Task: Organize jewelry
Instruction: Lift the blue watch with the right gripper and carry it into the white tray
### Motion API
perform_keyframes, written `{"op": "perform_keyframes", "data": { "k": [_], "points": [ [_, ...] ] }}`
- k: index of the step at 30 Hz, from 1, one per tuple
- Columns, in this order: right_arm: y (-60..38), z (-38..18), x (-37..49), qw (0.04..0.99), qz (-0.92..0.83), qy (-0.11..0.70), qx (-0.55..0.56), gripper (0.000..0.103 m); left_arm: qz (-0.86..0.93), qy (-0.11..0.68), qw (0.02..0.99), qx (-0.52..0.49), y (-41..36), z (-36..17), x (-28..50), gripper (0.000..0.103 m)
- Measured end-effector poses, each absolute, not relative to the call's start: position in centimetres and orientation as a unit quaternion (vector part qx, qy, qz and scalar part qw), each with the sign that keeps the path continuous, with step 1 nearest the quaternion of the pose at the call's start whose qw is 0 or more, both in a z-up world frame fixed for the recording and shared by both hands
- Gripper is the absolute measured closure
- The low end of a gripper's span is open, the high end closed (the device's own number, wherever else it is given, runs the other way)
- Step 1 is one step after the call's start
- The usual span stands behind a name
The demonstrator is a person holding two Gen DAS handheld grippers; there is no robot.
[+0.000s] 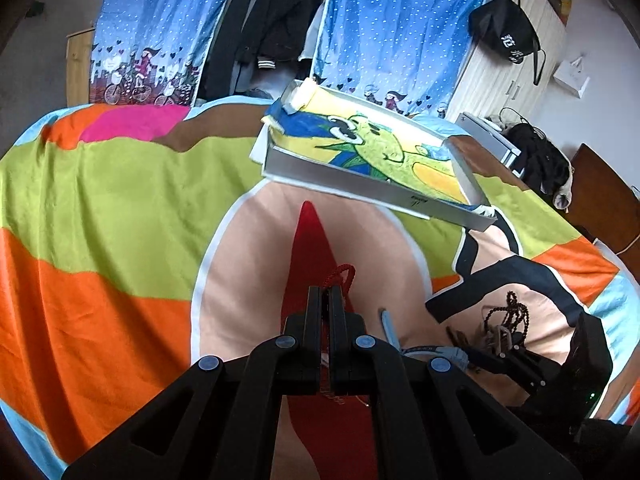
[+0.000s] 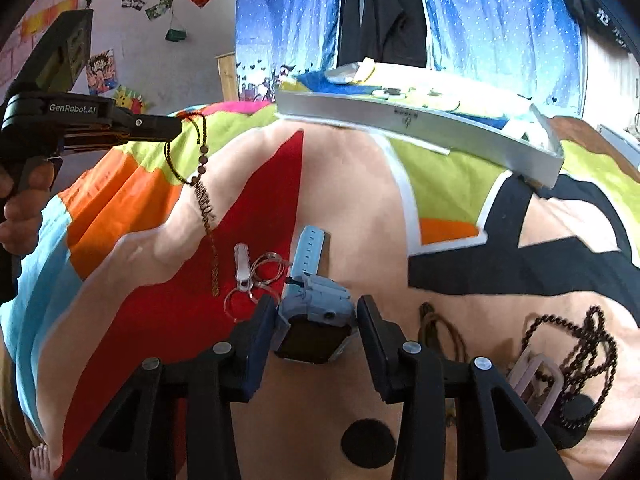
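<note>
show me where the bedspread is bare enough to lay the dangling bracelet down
Free: the peach and red stretch between the shallow white box and the light blue watch, and the orange and green bands on the left. Crowded: around the watch, with the clear ring bracelet, and near the dark bead necklace.

Matt black plastic left gripper (image 2: 176,128); soft matt cloth bedspread (image 2: 360,220); glossy blue plastic watch (image 2: 312,300); smooth white card tray (image 2: 420,128).
</note>
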State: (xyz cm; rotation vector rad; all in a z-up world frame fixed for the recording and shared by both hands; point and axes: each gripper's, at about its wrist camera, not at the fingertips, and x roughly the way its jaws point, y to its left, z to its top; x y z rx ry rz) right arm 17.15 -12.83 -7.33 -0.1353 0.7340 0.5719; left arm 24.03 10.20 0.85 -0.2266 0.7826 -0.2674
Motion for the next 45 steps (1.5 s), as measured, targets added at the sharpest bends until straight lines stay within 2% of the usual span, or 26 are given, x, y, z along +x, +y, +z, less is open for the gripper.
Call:
{"op": "perform_keyframes", "data": {
  "k": [14, 24, 33, 45],
  "points": [
    [-14.2, -2.9, 19.7, 0.924, 0.259, 0.276, -0.052, 0.063, -0.169, 0.33, 0.92, -0.127, 8.3, 3.4, 27.7, 0.102],
    [-15.6, 2.7, 24.2, 0.954, 0.236, 0.184, -0.024, 0.063, -0.201, 0.297, 0.919, -0.163, 7.3, 5.0, 32.5, 0.102],
    [-17.9, 1.9, 31.3, 0.954, 0.197, 0.218, 0.064, 0.063, -0.193, 0.298, 0.916, -0.188, 5.9, 4.4, 38.5, 0.102],
    [-18.8, -0.4, 34.4, 0.943, 0.172, 0.271, 0.084, 0.063, -0.131, 0.358, 0.907, -0.179, 4.4, 0.0, 42.6, 0.102]
  ]
}}
